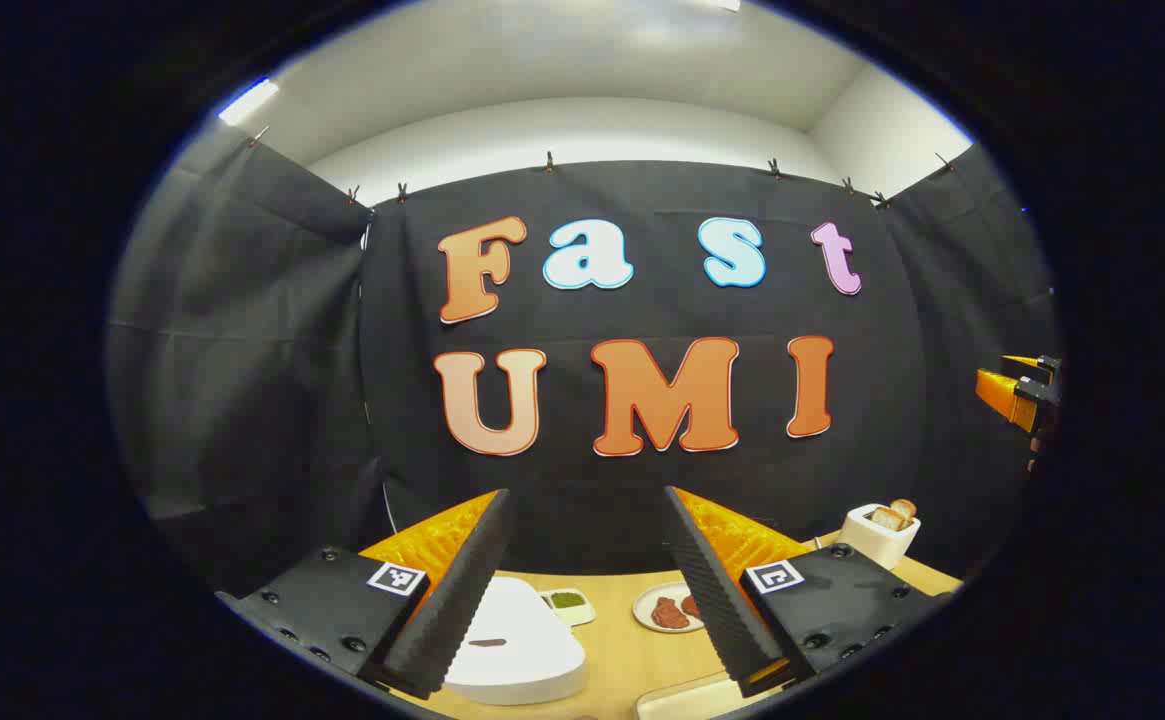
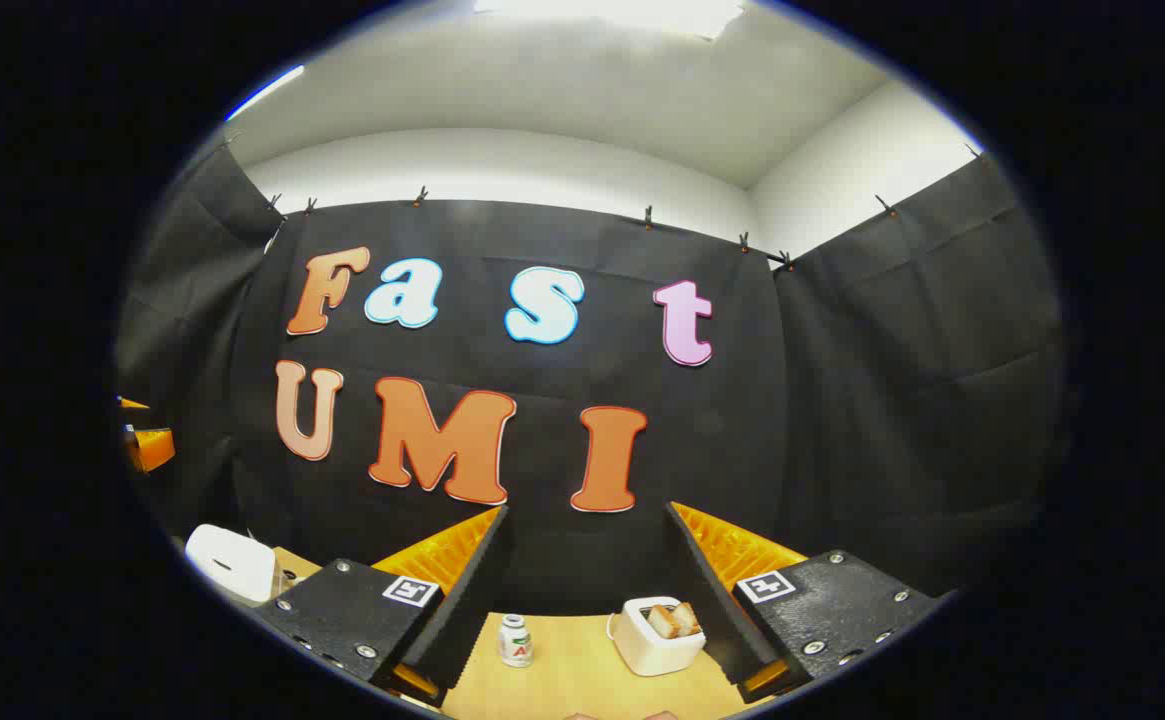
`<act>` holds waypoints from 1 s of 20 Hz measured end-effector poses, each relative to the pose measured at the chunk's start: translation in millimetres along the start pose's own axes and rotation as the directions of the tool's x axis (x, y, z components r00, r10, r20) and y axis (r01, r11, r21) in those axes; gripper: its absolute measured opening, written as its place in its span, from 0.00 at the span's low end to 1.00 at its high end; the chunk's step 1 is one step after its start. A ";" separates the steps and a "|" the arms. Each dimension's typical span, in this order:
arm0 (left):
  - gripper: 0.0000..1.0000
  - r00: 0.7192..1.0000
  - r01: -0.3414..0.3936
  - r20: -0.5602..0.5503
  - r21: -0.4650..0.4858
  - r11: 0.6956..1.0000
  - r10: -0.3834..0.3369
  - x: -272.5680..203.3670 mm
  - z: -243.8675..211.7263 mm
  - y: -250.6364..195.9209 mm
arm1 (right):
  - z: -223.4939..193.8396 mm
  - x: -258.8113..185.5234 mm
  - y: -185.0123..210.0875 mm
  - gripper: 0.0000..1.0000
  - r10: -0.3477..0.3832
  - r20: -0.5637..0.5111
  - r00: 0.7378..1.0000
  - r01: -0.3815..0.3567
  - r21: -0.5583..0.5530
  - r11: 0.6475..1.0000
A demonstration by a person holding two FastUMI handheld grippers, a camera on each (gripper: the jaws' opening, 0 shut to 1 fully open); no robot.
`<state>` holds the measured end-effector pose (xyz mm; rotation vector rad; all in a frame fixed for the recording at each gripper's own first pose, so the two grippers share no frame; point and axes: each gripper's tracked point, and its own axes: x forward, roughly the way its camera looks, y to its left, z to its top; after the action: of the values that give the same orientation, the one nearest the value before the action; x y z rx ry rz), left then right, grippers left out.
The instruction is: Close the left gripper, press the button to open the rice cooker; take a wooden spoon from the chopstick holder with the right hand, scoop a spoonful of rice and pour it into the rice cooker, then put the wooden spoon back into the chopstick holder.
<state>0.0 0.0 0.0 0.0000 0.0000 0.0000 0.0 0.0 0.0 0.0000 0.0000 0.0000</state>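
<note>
Black cloth walled the booth on all sides, white ceiling above, a light wooden table [image 1: 622, 640] along the bottom of both views.

Left gripper view: left gripper [image 1: 587, 600] at bottom centre, fingers spread wide apart, nothing between them. Each finger block carried a small black-and-white square marker, not readable as text. White rice cooker [image 1: 512, 645], lid down, sat on the table at lower centre-left, partly behind the gripper's left finger; a dark slot-shaped mark on its lid. Small white dish with green contents [image 1: 569, 603] just right of the cooker. Plate with reddish-brown pieces [image 1: 670, 610] further right. White toaster [image 1: 879, 533] with bread sticking up at lower right. Edge of a pale tray [image 1: 687, 695] at the very bottom. Right gripper [image 1: 1020, 395] showed at the far right edge, its state hard to tell there.

Right gripper view: right gripper [image 2: 587, 610] at bottom centre, fingers wide apart, empty. Between them on the table stood a small white bottle [image 2: 514, 641] with a red letter-like mark on its label, too small to read, and the toaster [image 2: 655, 633] with bread. Rice cooker [image 2: 230, 562] at lower left. Left gripper [image 2: 147, 445] at the left edge.
</note>
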 end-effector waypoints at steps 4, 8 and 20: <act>0.98 1.000 0.006 0.018 0.006 1.000 -0.007 -1.3 0.4 33.5 | 2.9 -10.9 44.6 0.90 0.030 -0.031 0.999 -0.030 0.012 0.999; 0.99 1.000 0.026 0.007 -0.016 1.000 -0.026 -8.6 -6.1 42.7 | 8.1 -24.3 48.7 0.95 0.018 -0.043 0.999 -0.020 -0.054 0.998; 0.98 0.988 -0.155 0.025 0.012 0.988 0.155 -41.5 12.2 34.4 | -2.7 -22.9 3.4 0.95 0.073 -0.029 0.997 -0.075 -0.083 0.994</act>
<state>-41.5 34.4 12.2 0.0136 -0.0238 0.1556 -22.9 3.4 -2.7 -0.0842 0.0264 0.0742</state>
